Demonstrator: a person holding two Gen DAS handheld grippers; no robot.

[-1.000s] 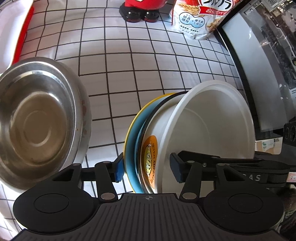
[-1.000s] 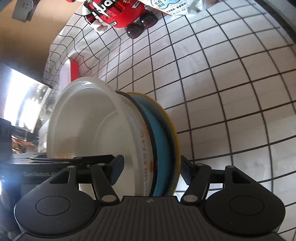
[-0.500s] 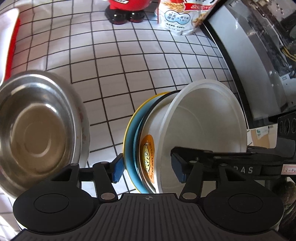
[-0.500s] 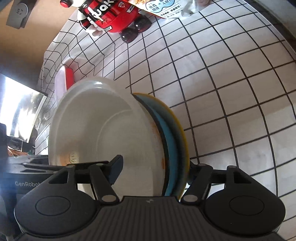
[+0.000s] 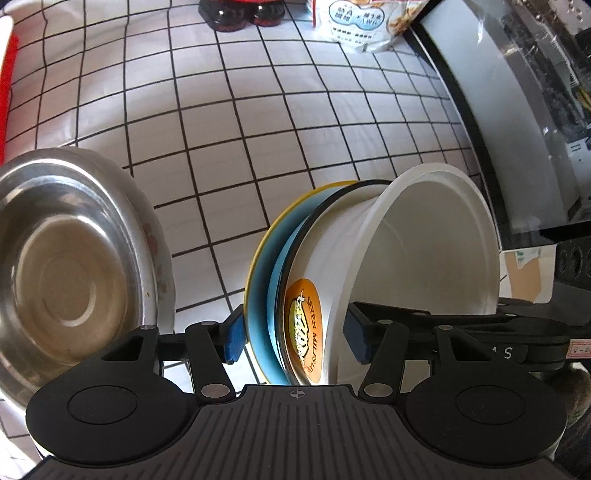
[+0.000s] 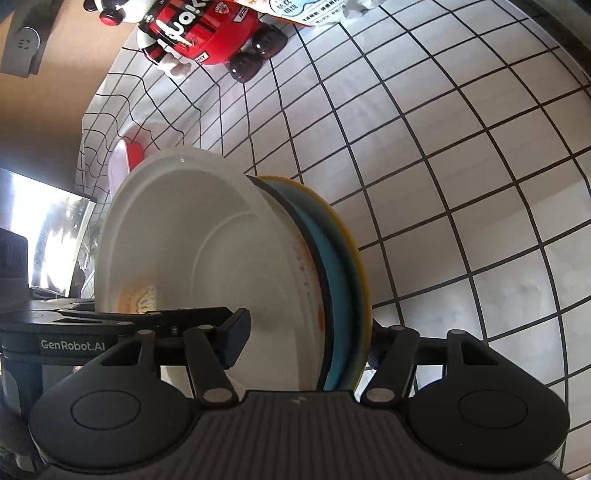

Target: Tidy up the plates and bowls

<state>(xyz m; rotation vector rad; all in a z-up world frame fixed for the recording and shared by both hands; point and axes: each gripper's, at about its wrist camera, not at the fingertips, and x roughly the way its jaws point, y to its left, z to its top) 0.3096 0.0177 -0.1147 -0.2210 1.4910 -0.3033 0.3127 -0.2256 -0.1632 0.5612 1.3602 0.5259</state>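
Note:
A stack stands on edge over the checked cloth: a yellow plate (image 5: pixel 255 273), a blue plate (image 5: pixel 275 295), a thin dark-rimmed dish and a white bowl (image 5: pixel 424 258) with an orange label. My left gripper (image 5: pixel 295 334) is shut on it at wide spread, one pad on the yellow plate, the other inside the bowl. From the other side my right gripper (image 6: pixel 310 332) straddles the same stack and its jaws are closing on it. One of its fingers lies against the yellow plate (image 6: pixel 360 258), and its pad sits inside the white bowl (image 6: pixel 207 251).
A steel bowl (image 5: pixel 66 266) rests on a flowered plate (image 5: pixel 162 266) at the left. At the far end stand a red toy figure (image 6: pixel 207 29) and a cereal bag (image 5: pixel 362 26). A dark screen (image 5: pixel 517 110) borders one side, and a red-and-white container (image 6: pixel 129 155) lies beyond the stack.
In the right wrist view the stack has tipped so that more of the bowl's inside shows, and the right finger now sits behind the yellow plate's rim. The left grip looks unchanged.

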